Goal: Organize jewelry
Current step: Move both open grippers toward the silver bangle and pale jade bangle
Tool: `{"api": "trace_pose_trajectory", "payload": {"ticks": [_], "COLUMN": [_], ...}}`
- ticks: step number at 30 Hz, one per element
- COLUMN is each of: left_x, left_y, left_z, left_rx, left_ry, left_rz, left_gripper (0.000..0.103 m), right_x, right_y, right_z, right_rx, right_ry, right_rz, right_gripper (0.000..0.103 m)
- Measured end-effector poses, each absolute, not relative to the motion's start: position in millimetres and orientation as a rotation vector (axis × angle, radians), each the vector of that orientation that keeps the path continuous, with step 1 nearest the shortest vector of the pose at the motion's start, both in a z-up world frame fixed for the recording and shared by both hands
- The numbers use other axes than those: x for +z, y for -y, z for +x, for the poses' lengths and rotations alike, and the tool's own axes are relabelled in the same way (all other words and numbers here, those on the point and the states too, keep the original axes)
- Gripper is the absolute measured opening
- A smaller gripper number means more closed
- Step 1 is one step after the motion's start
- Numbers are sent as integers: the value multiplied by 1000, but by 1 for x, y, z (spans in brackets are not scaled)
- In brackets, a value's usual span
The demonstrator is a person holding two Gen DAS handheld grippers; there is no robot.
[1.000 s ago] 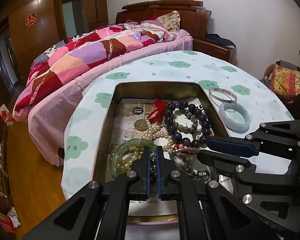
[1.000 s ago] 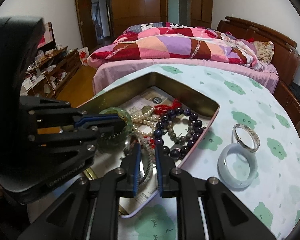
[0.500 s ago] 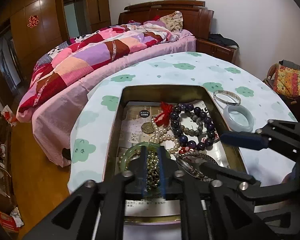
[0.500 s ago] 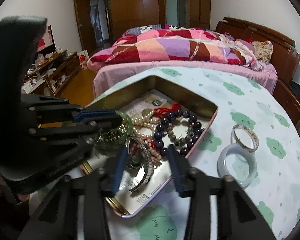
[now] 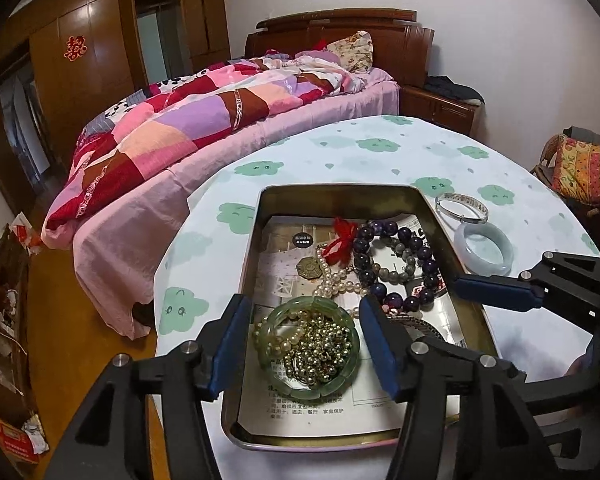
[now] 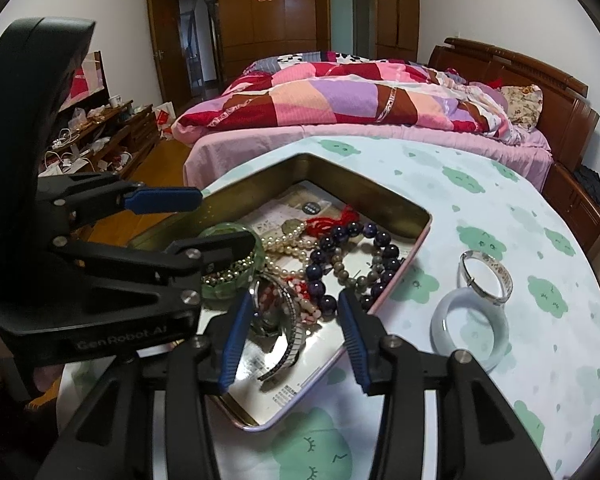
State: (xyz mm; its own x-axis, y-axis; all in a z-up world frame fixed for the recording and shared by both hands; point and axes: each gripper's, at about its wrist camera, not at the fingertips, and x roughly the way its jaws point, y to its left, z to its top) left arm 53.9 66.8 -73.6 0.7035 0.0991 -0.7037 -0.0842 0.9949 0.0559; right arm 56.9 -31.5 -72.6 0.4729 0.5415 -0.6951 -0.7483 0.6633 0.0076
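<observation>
The round table in its pale cloth printed with green clouds (image 5: 340, 152) carried the rectangular gold-coloured metal tin (image 5: 440, 224), into which most of the jewelry had been gathered. Within the last second both tools had been opened: the left gripper (image 5: 304, 344), earlier pinched on the small gold-bead chain (image 5: 320, 350), was spread wide, and the chain had been left heaped inside the translucent green bangle (image 5: 278, 318). The right gripper (image 6: 292, 340) was likewise parted over the silver stretch watchband (image 6: 290, 340), which lay released in the tin's near end, its long axis running away from the camera. Two deposits were therefore judged complete. Outside the tin, beside its right wall, the pale jade bangle (image 6: 470, 334) and the silver engraved bangle (image 6: 486, 276) lay flat, touching each other, not yet put away.
</observation>
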Motion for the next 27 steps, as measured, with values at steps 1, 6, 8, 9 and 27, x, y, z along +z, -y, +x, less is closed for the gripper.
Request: {"api": "trace_pose_trajectory", "payload": {"ticks": [1, 6, 8, 9, 27], "left_x": [-73, -65, -60, -57, -47], "left_y": [-67, -68, -71, -71, -11], "left_z": [54, 51, 48, 47, 79], "left_rx": [103, 130, 142, 151, 104], "left_ry": [-782, -758, -745, -739, -727], "left_rz": [22, 28, 22, 23, 39], "left_gripper": [58, 62, 65, 65, 66], "right_x": [-73, -69, -64, -62, -60], "right_y": [31, 35, 40, 42, 117], "right_z": [57, 54, 54, 54, 91], "right_rx": [806, 806, 806, 805, 651], "right_ry": [-725, -711, -702, -698, -705], "right_rz": [-317, -301, -292, -286, -161], "right_gripper": [47, 52, 53, 54, 62]}}
